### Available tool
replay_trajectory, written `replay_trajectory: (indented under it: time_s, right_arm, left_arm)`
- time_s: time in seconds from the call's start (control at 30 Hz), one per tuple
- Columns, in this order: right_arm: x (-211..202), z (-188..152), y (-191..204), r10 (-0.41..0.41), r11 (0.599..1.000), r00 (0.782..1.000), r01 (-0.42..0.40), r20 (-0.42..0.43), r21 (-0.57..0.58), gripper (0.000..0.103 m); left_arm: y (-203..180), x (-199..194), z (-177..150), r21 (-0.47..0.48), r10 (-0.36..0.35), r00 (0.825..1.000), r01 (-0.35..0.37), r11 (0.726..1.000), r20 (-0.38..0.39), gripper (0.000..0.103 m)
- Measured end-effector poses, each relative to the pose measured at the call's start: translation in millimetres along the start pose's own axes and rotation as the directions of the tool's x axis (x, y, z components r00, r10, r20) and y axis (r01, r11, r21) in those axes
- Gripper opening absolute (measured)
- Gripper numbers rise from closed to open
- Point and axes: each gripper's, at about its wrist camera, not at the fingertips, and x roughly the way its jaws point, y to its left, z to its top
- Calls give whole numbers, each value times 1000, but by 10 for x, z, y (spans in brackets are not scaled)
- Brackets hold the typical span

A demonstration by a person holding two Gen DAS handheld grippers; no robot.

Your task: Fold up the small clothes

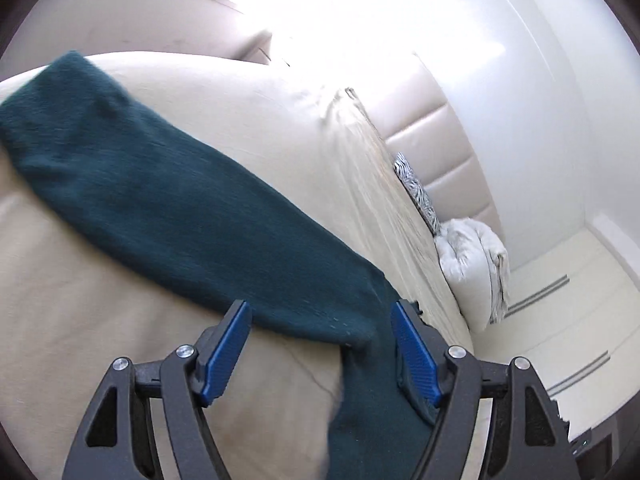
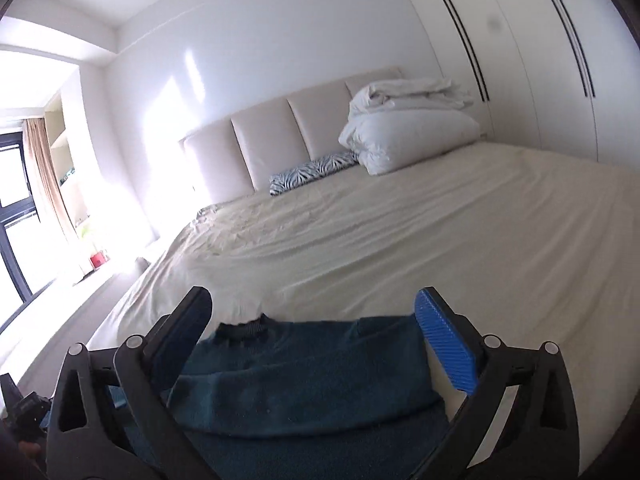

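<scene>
A dark teal knit garment (image 1: 160,192) lies on the cream bed sheet (image 1: 80,320); one long part runs from the upper left down to the bottom centre, where it bends toward me. My left gripper (image 1: 320,314) hangs just over that bend, open, its blue pads (image 1: 228,352) wide apart and clear of the cloth. In the right wrist view the garment (image 2: 304,384) lies in layers at the near edge of the bed (image 2: 400,240), a small dark tab at its far edge. My right gripper (image 2: 314,300) is open above it, and the blue pad (image 2: 448,348) touches nothing.
At the head of the bed stand a padded headboard (image 2: 280,140), a heap of white duvet and pillow (image 2: 404,128) and a zebra-print cushion (image 2: 312,172). A white wardrobe (image 2: 520,60) lines the right side. A window with a curtain (image 2: 44,176) and a red pot (image 2: 98,260) are left.
</scene>
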Motion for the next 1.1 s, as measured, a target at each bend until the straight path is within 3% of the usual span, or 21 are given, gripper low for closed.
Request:
replay_trajectory:
  time_s: [0.03, 0.17, 0.23, 0.3, 0.47, 0.57, 0.63, 0.7, 0.73, 0.8, 0.87, 0.93, 1.0, 1.07, 1.1]
  right_arm:
    - [-46, 16, 141, 33, 999, 999, -33, 8, -22, 103]
    - [31, 57, 591, 150, 989, 979, -149, -137, 15, 103]
    - [50, 31, 728, 233, 972, 952, -220, -200, 84, 103]
    - [162, -30, 1000, 305, 950, 917, -275, -256, 144, 103]
    - [92, -227, 1373, 408, 907, 857, -339, -316, 250, 103]
    - [17, -343, 1429, 429, 896, 840, -350, -333, 272, 99]
    - [51, -374, 1431, 435, 893, 835, -352, -337, 281, 95]
    - [27, -358, 1361, 434, 893, 835, -349, -337, 286, 90]
    - [25, -376, 1349, 431, 894, 836, -345, -340, 285, 88]
    - [7, -346, 1197, 415, 901, 839, -327, -352, 284, 84]
    - [45, -395, 1103, 410, 903, 834, -312, -370, 295, 78]
    - [123, -480, 1018, 403, 903, 825, -288, -397, 319, 69]
    - [182, -564, 925, 403, 899, 816, -268, -414, 346, 68]
    - [232, -652, 838, 401, 896, 811, -249, -427, 367, 68]
    - [260, -695, 792, 398, 895, 807, -238, -436, 377, 68]
  left_arm:
    - [176, -161, 96, -49, 19, 999, -17, 999, 33, 74]
    - [709, -619, 362, -218, 78, 988, -48, 975, 131, 74]
    - [903, -725, 412, -305, 110, 982, -59, 951, 153, 74]
    - [1073, -766, 395, -388, 92, 980, -16, 921, 178, 74]
    - [1244, -673, 531, -461, 95, 967, 25, 887, 235, 73]
    - [1331, -547, 685, -496, 96, 965, 40, 868, 244, 58]
    - [1389, -442, 728, -522, 100, 972, 27, 852, 214, 26]
    - [1341, -347, 697, -529, 124, 974, -4, 848, 192, 10]
    - [1270, -363, 693, -506, 137, 971, -21, 862, 194, 8]
    - [943, -358, 686, -395, 168, 964, -75, 916, 206, 8]
    - [520, -298, 669, -237, 176, 964, -128, 963, 197, 8]
    - [-13, -143, 580, -52, 164, 972, -158, 986, 168, 8]
    - [-649, 73, 357, 174, 147, 981, -169, 970, 130, 8]
    - [-1271, 300, -9, 387, 136, 986, -165, 907, 100, 9]
    - [-1560, 442, -212, 484, 135, 987, -158, 860, 83, 9]
